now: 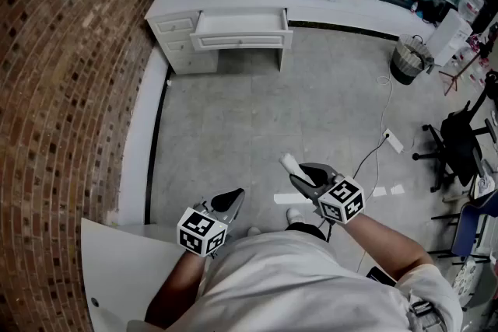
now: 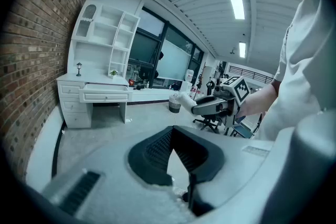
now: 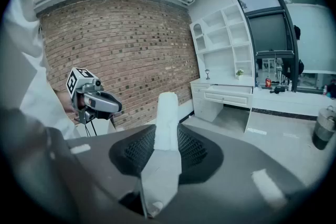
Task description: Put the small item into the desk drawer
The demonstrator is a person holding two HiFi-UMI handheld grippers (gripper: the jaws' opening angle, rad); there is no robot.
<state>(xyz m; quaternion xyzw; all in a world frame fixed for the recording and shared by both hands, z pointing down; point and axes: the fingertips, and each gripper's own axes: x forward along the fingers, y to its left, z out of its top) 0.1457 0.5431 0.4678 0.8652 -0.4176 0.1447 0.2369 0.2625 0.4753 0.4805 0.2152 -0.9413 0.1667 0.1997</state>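
Right of the open desk drawer [image 1: 241,26] stand a bin [image 1: 409,58] and chair [image 1: 459,138].

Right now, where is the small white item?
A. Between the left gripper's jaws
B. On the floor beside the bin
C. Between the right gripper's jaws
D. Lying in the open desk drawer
C: the white item stands clamped between the jaws of the right gripper, while the desk drawer stands open far across the floor.
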